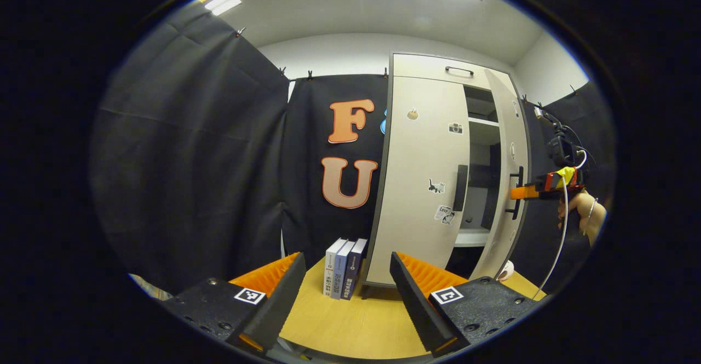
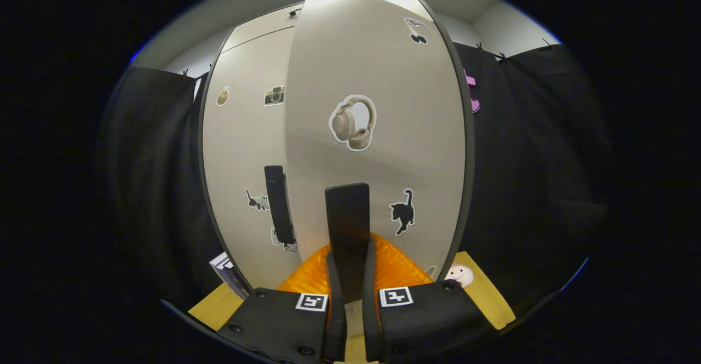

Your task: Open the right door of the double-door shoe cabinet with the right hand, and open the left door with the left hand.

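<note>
The beige shoe cabinet (image 1: 421,150) stands on a wooden table. Its left door (image 1: 424,172) is closed, with a black vertical handle (image 1: 461,188) at its inner edge. The right door (image 1: 508,150) is swung partly out, showing shelves inside. In the left gripper view, the right gripper (image 1: 520,192) reaches that door's handle from the right, held by a hand (image 1: 580,211). In the right gripper view, the right gripper (image 2: 350,260) is shut on the black handle (image 2: 347,216) of the right door (image 2: 378,107). The left door (image 2: 243,150) sits behind at left. My left gripper (image 1: 348,282) is open, well short of the cabinet.
Three books (image 1: 345,268) stand upright on the table (image 1: 356,320) just left of the cabinet. A small white round figure (image 2: 459,275) sits by the cabinet's right foot. A top drawer with a handle (image 1: 459,70) is above the doors. Black cloth walls surround the booth.
</note>
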A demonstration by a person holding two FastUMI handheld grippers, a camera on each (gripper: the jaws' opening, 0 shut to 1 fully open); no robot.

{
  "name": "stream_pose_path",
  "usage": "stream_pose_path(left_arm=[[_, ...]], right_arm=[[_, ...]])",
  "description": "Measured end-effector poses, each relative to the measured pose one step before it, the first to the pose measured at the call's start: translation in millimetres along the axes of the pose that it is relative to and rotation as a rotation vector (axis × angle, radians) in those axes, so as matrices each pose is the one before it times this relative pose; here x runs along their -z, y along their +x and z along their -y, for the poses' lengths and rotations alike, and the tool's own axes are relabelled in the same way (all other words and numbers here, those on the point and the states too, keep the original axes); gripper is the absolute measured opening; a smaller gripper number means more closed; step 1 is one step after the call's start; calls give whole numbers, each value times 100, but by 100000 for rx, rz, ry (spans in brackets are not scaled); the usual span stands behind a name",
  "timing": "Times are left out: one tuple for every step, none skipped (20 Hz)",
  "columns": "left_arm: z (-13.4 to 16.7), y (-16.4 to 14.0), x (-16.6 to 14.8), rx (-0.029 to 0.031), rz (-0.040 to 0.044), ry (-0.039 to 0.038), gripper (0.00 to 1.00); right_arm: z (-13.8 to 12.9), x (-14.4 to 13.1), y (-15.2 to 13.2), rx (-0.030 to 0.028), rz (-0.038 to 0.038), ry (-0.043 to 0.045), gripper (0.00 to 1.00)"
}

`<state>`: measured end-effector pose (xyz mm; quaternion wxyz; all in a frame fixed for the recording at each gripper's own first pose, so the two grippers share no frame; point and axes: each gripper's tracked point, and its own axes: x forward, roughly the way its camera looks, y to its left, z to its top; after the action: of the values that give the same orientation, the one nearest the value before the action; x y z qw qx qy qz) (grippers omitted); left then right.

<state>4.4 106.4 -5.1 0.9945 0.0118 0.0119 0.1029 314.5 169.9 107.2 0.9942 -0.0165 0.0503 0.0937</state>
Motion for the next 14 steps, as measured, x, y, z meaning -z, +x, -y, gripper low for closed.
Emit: stream_pose_path(left_arm=[[167,-262,-18,172,-125,-155,94],[138,-184,-165,226,-32,-144,94],[183,-159,-130,246,194,-179,94],[179,-161,-19,336,228,-94,95],[168,-63,-205,363,295,77,95],[244,-220,4,344,177,177,95],[211,-181,89,566,-27,42,95],[254,-61,-10,713,-227,-128,94],[327,-63,230,719,-482,-274,94],[298,55,117,823,-543,-333,94],[281,99,94,730,-516,-153,94],[265,188,76,277,-394,248,94],[27,17,-40,-123,-114,662,95],[38,229,-190,-199,326,755,94]], right_arm=[[309,-2,-333,682,85,-248,21],[342,57,-251,786,-95,-712,21],[332,-56,-195,696,667,-724,21],[437,-90,-165,1099,519,-740,21],[477,-105,-232,1237,556,-594,21],[529,22,-264,1173,264,-8,21],[357,-67,-286,1075,519,915,21],[221,56,-122,957,-24,339,20],[289,10,-178,840,117,-43,20],[207,-26,43,812,331,-568,20],[283,27,-12,419,46,-821,20],[423,-99,-180,221,132,-176,20],[388,3,-262,469,-77,415,20],[280,10,-164,729,199,496,20]])
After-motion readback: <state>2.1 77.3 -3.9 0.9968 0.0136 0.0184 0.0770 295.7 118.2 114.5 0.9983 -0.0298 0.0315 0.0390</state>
